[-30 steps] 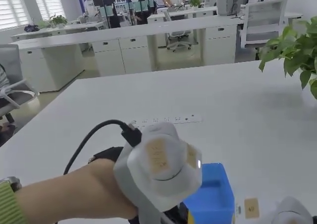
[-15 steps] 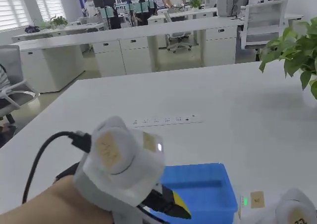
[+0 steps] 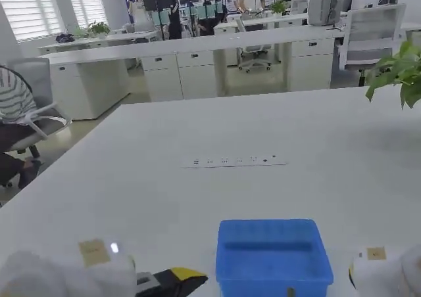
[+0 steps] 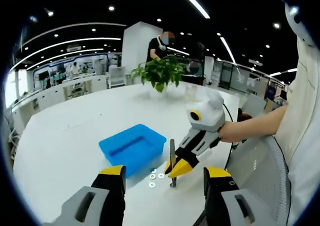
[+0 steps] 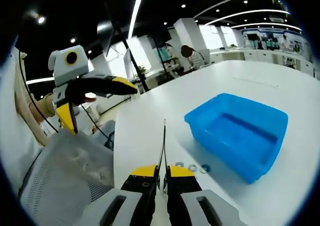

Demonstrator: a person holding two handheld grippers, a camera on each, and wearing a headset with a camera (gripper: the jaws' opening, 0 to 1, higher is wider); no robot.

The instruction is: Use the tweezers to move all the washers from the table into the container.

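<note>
Washers (image 5: 192,167), three as far as I can make out, lie on the white worktop (image 5: 150,126) just beside the blue container (image 5: 240,131), while my right hand-held gripper (image 5: 163,172) is clenched on the tweezers (image 5: 164,136) near them and my left hand-held gripper (image 4: 165,171) hangs released.

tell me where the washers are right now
In the right gripper view, the washers lie on the white table just outside the blue container, close to the tweezers clamped in the right gripper.
</note>
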